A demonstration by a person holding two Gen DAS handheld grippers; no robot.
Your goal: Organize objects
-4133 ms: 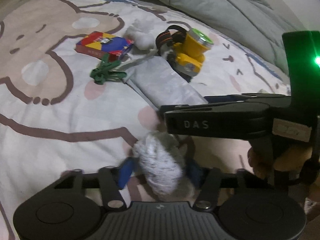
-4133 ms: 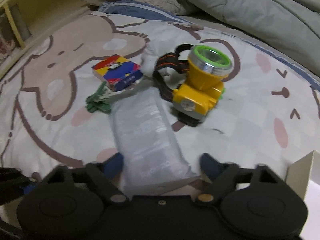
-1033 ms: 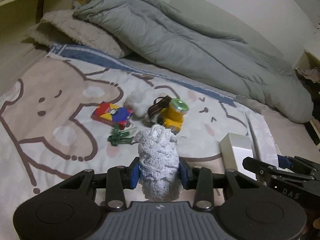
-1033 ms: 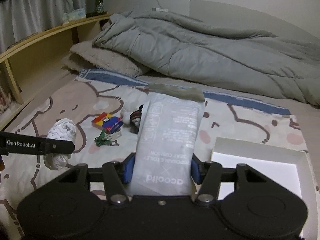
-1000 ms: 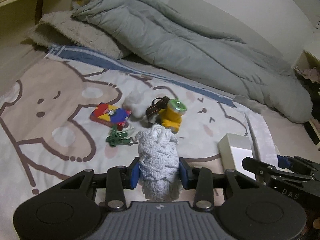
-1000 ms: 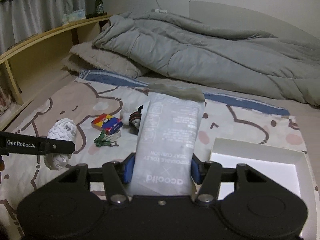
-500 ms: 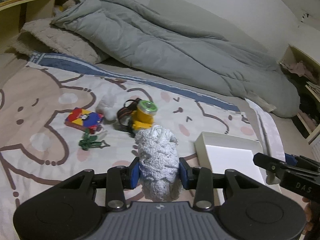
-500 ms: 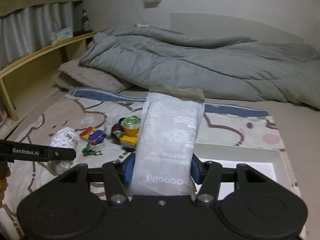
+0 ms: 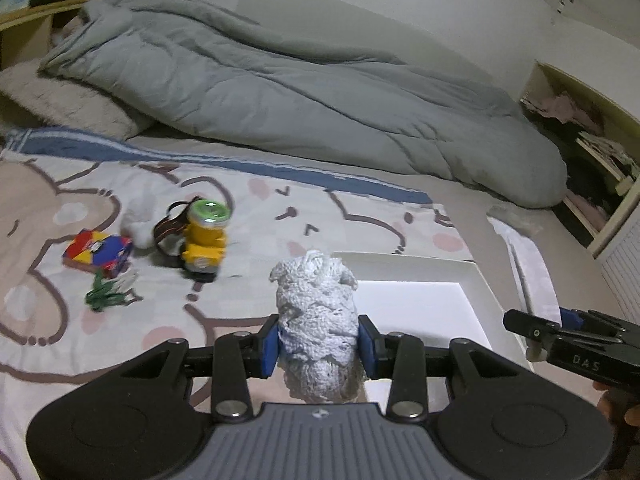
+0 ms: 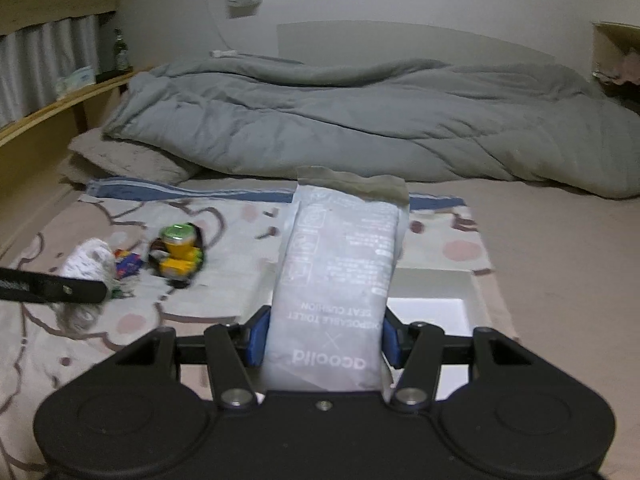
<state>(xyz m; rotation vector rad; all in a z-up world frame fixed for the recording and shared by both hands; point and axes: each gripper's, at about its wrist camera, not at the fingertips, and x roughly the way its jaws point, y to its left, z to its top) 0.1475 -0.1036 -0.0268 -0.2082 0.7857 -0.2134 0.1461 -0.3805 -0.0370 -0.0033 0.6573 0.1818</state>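
Both hands loaded – the left gripper (image 9: 318, 350) is pinching a white knitted bundle (image 9: 316, 320), its blue pads pressed into the sides, while the right gripper (image 10: 323, 342) clamps a grey packet (image 10: 340, 292) low down. The white box (image 9: 424, 304) sits open on the bed just beyond both. Best bet: get each load fully over the box floor before letting go – not the rim. The packet stands long-axis upright, top end pointing away, towards the grey duvet (image 10: 360, 120)
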